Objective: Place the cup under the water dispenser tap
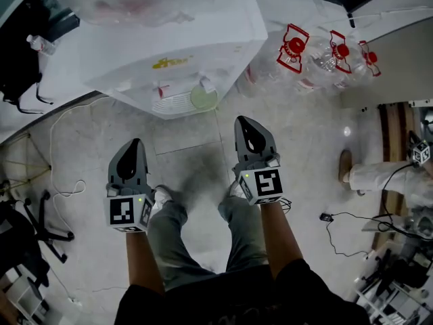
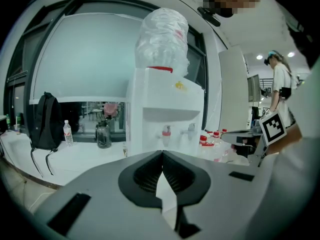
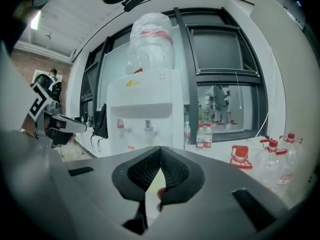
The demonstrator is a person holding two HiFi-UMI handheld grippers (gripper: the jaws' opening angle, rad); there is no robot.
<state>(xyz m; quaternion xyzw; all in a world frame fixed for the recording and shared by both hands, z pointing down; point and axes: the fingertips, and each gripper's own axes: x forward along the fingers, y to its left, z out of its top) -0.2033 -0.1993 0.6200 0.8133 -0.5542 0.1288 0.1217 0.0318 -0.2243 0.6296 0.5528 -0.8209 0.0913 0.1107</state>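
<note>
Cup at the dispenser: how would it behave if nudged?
The cup looks small, probably light, so a nudge could tip it. The slatted tray it seems to sit on may snag its base. Its fill cannot be seen.

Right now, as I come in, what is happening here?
A person stands facing a dispenser and holds a tool in each hand. The left tool and the right tool are both shut and empty, and both are held clear of the dispenser. A pale green cup sits on the tray, just below one tap. The cup seems to be in place already.
</note>
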